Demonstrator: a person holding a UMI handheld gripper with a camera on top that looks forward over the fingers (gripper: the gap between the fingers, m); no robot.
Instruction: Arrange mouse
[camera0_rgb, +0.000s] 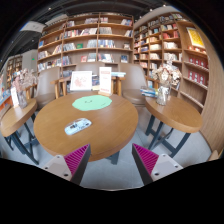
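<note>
A round wooden table (110, 128) stands ahead of my gripper (111, 160). On it lie a green oval mouse mat (92, 102) near the middle and a pale mouse (78, 126) closer to me, ahead of my left finger. My fingers are spread wide apart with pink pads (75, 157) showing and nothing between them. They hover well short of the table, above the grey floor.
A sign card (105, 80) stands at the table's far side. Chairs (134, 84) sit behind it. More round tables stand at the left (14, 116) and right (174, 110), the right one with flowers (164, 78). Bookshelves (95, 40) line the walls.
</note>
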